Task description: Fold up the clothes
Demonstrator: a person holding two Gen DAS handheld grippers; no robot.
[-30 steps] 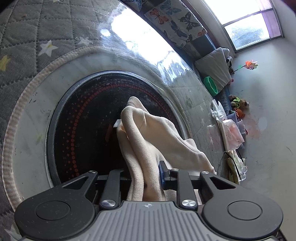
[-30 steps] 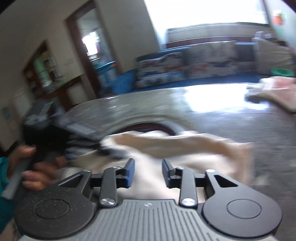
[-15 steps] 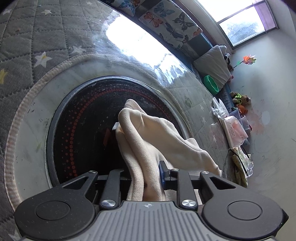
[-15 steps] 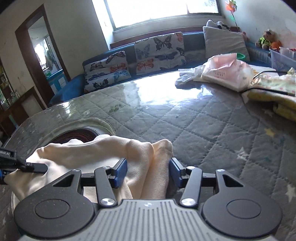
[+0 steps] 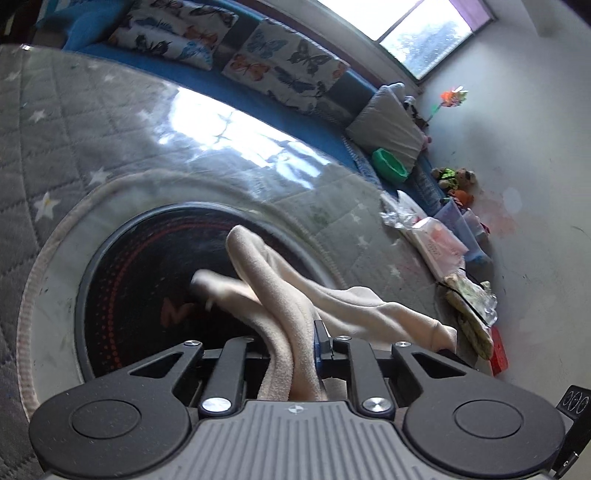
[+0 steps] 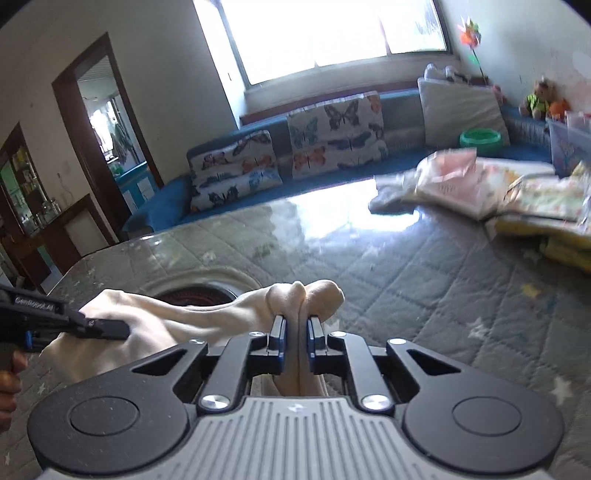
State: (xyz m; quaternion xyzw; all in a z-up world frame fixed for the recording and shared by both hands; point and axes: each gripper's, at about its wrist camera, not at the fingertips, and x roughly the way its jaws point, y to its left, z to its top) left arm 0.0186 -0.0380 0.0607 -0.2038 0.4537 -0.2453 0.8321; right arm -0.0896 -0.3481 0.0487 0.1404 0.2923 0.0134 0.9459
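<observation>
Jaws of both grippers tight on cream garment point(image 6: 207, 325)

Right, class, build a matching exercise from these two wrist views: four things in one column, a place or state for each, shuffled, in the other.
Things:
1. cream garment
2. green bowl
3. butterfly cushions
4. pinwheel

Places or states:
A. against the wall by the window
B. on the blue bench beside a grey pillow
C. pinched by both grippers
D. leaning along the bench back

Pairs: 1-C, 2-B, 3-D, 4-A

Butterfly cushions point(image 6: 334, 134) – green bowl point(image 6: 480, 138) (sofa)
</observation>
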